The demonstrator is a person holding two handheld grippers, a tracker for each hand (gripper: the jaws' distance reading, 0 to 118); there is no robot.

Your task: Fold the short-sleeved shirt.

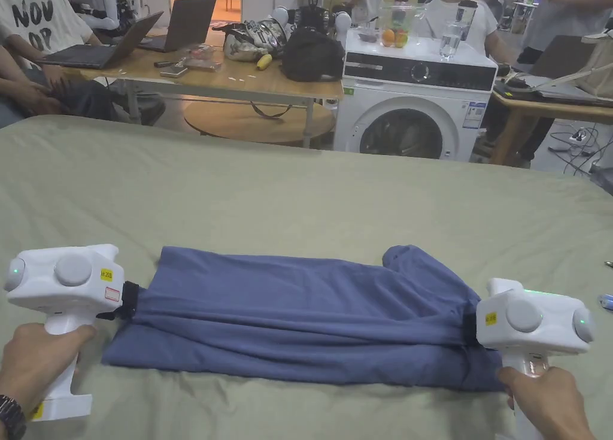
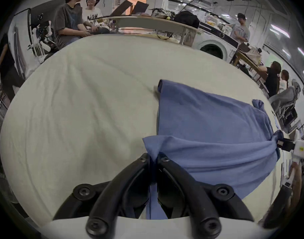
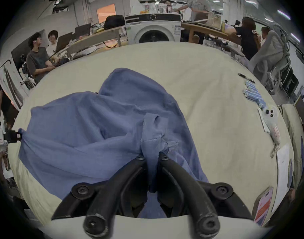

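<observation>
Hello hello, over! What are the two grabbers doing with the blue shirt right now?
Left gripper shut on shirt, right gripper shut on its other end. Shirt folded lengthwise, stretched between them on the green cover. Nothing in the way.

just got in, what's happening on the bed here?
A person is folding a blue shirt on a bed covered with a greenish sheet, using a handheld gripper in each hand. The left gripper is shut on one end of the shirt and the right gripper on the other. The shirt lies in a long band between them, its upper layer folded over the lower one. People sit at desks behind.
</observation>
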